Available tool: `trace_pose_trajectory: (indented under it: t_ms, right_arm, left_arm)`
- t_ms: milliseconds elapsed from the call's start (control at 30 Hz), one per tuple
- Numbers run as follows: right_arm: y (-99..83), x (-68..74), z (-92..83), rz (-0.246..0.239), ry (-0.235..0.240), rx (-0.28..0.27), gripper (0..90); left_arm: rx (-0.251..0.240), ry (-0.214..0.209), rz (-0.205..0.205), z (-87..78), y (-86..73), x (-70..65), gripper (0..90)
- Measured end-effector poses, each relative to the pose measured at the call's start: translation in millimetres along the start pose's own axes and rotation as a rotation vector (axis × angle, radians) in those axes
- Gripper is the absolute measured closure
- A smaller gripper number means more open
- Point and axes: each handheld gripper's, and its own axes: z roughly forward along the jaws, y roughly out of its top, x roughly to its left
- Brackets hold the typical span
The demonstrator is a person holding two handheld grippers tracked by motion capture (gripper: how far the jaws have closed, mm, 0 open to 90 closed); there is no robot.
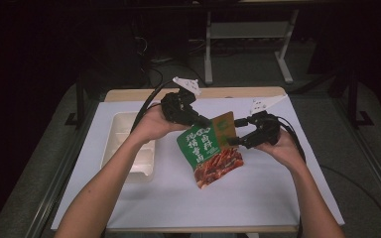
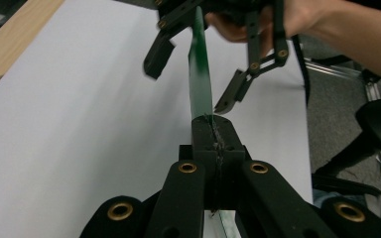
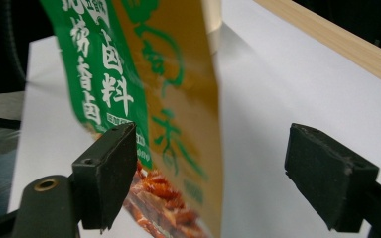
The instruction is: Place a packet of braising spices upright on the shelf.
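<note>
A green and orange food packet (image 1: 211, 148) with a picture of red meat hangs tilted above the white table cover. My left gripper (image 1: 200, 120) is shut on its upper left edge; in the left gripper view the jaws (image 2: 213, 130) pinch the packet (image 2: 199, 74), seen edge-on. My right gripper (image 1: 234, 133) stands open at the packet's right side. In the right gripper view the packet (image 3: 144, 99) hangs between the spread jaws of that gripper (image 3: 218, 173), close to the left pad (image 3: 110, 173) and well apart from the right pad. The left gripper view shows the right gripper (image 2: 193, 72) straddling the packet.
A white compartment tray (image 1: 121, 130) lies on the left of the table, under my left forearm. The white sheet (image 1: 258, 198) covers the table, with a wooden strip (image 1: 228, 92) bare along the far edge. Table legs and cables stand on the dark floor beyond.
</note>
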Motion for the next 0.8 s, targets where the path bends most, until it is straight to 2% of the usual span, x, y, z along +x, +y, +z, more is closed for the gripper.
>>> trace_pose_trajectory:
  t_ms: [133,200,300,333,367,433,533,633,667,800]
  right_arm:
    - [-1.6,-1.3,6.4,0.009,0.074,-0.006,26.5]
    - [-2.3,0.2,13.2,0.001,0.107,0.011,30.0]
    - [-2.6,3.6,24.2,-0.026,0.155,0.05,43.1]
    - [-2.7,4.7,27.2,-0.033,0.17,0.059,51.6]
    - [-3.1,5.8,29.4,-0.044,0.19,0.063,58.3]
    - [-3.8,8.6,33.0,-0.057,0.196,0.069,72.0]
    - [-4.9,10.5,33.1,-0.061,0.23,0.068,86.6]
    - [-4.9,13.7,30.6,-0.066,0.232,0.076,89.0]
    - [-4.9,15.7,29.2,-0.063,0.236,0.075,89.2]
    - [-4.4,19.4,22.4,-0.07,0.224,0.073,89.6]
  left_arm:
    - [0.002,-0.006,0.009,2.3,2.4,-1.8,90.0]
    - [0.002,-0.014,0.014,3.5,2.8,-1.8,90.0]
    - [-0.004,-0.01,0.01,3.7,3.4,-1.9,90.0]
    - [-0.002,-0.006,0.012,3.4,3.4,-1.6,90.0]
    - [0.001,-0.006,0.01,3.4,3.1,-1.1,90.0]
    - [0.01,0.003,0.011,3.9,2.1,-0.4,90.0]
    - [0.017,0.022,0.006,2.9,0.3,1.5,89.4]
    - [-0.019,0.034,-0.011,-2.9,-2.1,4.2,84.0]
    - [-0.02,0.04,-0.005,-5.1,-2.4,4.9,79.8]
    - [-0.052,0.064,-0.001,-16.2,-6.0,3.3,72.6]
